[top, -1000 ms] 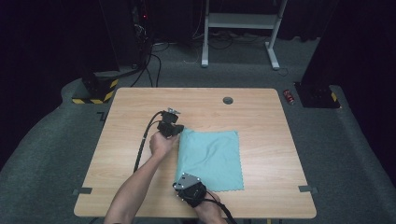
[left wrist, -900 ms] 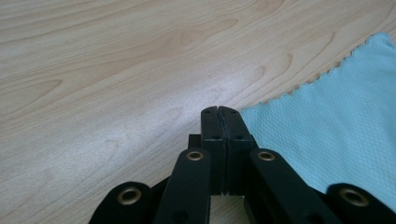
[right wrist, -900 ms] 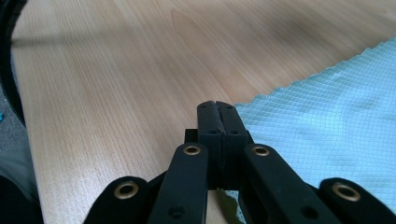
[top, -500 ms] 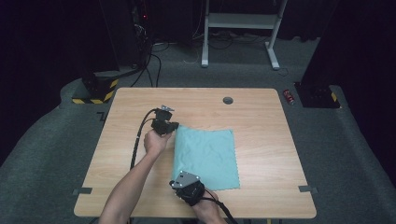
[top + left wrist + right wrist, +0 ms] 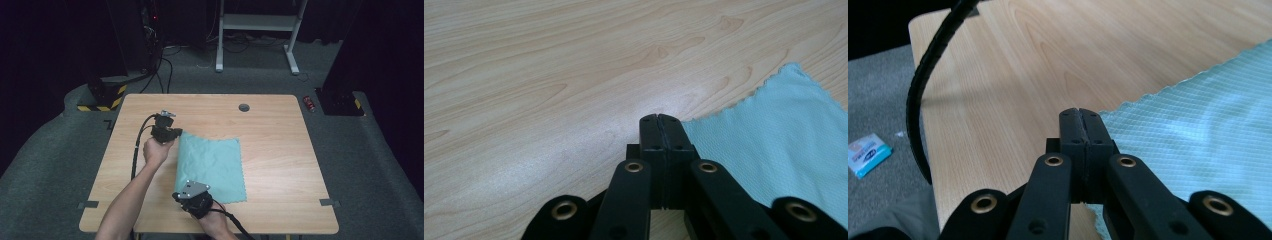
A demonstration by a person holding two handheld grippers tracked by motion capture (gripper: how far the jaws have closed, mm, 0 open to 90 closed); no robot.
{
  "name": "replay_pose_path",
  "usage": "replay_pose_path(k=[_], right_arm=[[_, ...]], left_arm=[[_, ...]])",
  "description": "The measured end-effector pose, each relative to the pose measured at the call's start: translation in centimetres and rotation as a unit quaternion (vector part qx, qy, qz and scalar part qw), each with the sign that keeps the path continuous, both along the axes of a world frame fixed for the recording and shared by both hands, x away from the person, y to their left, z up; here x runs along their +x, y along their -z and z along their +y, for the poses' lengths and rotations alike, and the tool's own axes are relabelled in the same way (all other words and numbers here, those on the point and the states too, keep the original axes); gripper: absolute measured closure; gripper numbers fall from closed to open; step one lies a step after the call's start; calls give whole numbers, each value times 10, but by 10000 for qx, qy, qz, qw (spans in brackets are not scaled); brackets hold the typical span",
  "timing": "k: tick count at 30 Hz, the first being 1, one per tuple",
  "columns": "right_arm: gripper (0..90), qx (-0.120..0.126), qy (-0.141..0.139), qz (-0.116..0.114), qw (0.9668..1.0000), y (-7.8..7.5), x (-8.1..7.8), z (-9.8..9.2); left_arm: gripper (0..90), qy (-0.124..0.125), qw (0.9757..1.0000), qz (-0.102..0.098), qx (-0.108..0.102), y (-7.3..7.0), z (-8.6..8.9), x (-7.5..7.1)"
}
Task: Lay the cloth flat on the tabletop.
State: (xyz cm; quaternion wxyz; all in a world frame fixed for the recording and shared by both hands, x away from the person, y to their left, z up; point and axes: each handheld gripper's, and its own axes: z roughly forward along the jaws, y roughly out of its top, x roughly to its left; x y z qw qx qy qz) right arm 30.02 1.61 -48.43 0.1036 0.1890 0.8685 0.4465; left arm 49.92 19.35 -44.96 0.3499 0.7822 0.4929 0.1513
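Cloth [image 5: 212, 167] flat on bench [image 5: 280, 150]; left tool [image 5: 658, 119], right tool [image 5: 1081, 114] pinching left-edge corners; folding not yet begun.

The left hand-held gripper [image 5: 166, 131] sits farther out on a stretched forearm, jaws pressed together; the right hand-held gripper [image 5: 194, 196] stays near, jaws likewise closed.

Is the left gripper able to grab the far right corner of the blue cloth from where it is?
Probably yes. The left gripper sits at the cloth's far left corner, jaws shut, and the bare table between it and the far right corner holds nothing in the way. It would need to slide across and open first.
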Motion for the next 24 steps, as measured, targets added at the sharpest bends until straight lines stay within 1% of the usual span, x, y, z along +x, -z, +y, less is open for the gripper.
replay_pose_path(k=[1,2,3,4,5,8,9,11,12,13,14,15,18,21,22,23,24], right_arm=[[900,37,25,3,10000,0,0,-2],[900,55,104,-28,9999,0,-1,-10],[900,55,104,-28,9999,0,-1,-10],[900,49,148,-19,9999,1,-1,-14],[900,49,211,-7,9998,2,-1,-20],[900,39,369,14,9993,4,-1,-34],[900,22,493,-4,9988,5,-2,-46],[900,15,582,-25,9983,7,-2,-55],[900,15,656,-9,9978,7,-3,-60],[900,24,712,-19,9975,9,-3,-65],[900,24,712,-19,9975,9,-3,-65],[900,3,783,2,9969,10,-3,-70],[900,-5,981,67,9952,16,-4,-84],[900,-20,1172,161,9930,22,-5,-98],[900,-8,1243,180,9921,25,-6,-104],[900,-8,1243,180,9921,25,-6,-104],[900,-1,1293,208,9914,27,-7,-107]], left_arm=[[898,3,10000,2,-9,1,-2,0],[898,24,10000,-6,23,2,-5,1],[898,26,10000,-6,21,3,-7,1],[898,48,10000,12,-12,5,-12,3],[898,75,10000,5,6,6,-15,4],[897,119,9999,56,-77,13,-30,8],[897,192,9997,113,-65,17,-41,12],[897,274,9995,120,-64,20,-53,14],[897,338,9994,122,-30,20,-59,16],[897,365,9993,96,-40,21,-66,17],[896,365,9993,96,-40,21,-66,17],[896,398,9991,99,-52,22,-71,18],[896,549,9983,186,48,28,-89,21],[896,668,9975,209,87,32,-106,24],[896,750,9969,189,134,33,-116,25],[896,750,9969,189,134,33,-116,25],[896,800,9965,194,156,33,-120,26]])
